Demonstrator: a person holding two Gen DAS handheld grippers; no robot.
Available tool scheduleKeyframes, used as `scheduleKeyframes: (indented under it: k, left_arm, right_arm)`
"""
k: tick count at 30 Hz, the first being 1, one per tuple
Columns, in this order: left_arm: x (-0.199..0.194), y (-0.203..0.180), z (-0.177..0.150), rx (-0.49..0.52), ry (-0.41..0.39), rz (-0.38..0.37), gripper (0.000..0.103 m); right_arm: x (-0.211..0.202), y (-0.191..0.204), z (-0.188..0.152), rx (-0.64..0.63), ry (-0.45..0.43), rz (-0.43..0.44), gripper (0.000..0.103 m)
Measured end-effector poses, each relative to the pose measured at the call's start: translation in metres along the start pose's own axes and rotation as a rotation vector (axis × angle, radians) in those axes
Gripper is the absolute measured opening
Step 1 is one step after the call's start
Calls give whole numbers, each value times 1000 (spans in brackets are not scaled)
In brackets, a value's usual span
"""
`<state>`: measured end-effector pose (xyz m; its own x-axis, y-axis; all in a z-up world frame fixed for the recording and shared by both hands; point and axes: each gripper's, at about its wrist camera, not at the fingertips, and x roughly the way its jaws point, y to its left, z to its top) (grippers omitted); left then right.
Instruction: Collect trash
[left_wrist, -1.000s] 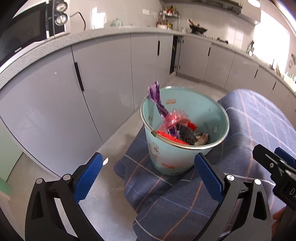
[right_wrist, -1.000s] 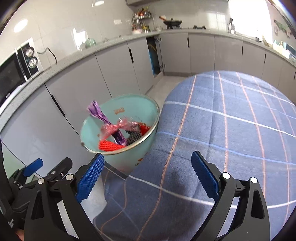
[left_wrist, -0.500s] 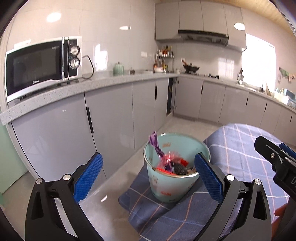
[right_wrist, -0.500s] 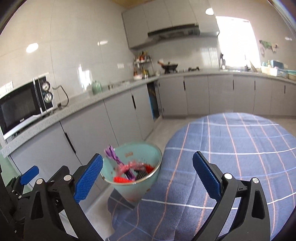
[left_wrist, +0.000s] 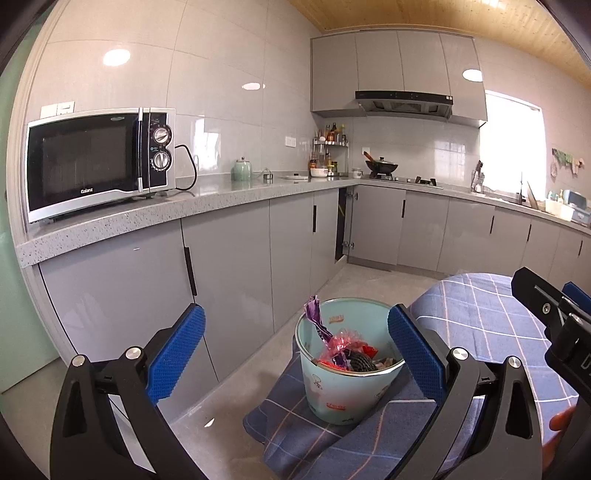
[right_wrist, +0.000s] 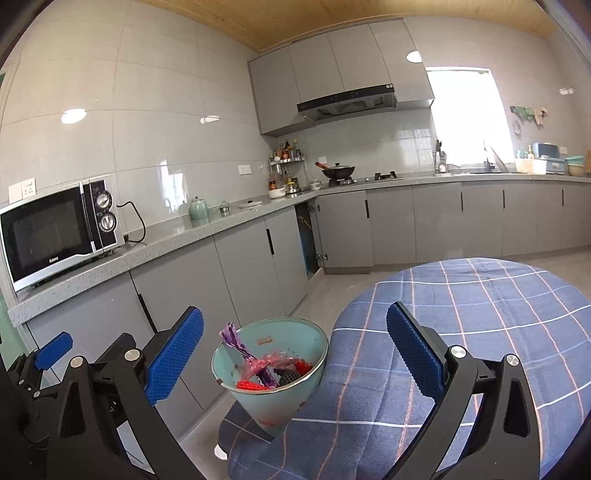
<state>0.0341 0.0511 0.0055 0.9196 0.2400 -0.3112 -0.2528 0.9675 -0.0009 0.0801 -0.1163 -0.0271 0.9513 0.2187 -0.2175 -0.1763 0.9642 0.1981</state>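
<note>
Left tool (left_wrist: 293, 352) is spread wide, gripping nothing, hanging well above the pale green bin (left_wrist: 345, 393), which stands upright, mouth up, against the blue plaid tablecloth's (right_wrist: 461, 314) hanging edge. A purple wrapper (left_wrist: 317, 319) pokes up-left over its rim among red scraps, and the right tool (right_wrist: 293, 349) gapes empty too.
</note>
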Motion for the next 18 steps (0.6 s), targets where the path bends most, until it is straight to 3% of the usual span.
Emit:
scheduleKeyframes:
  k: [18]
  left_arm:
    - [-14, -4, 1, 13, -33, -9, 97]
  right_arm:
    - [-11, -7, 2, 47, -12, -2, 98]
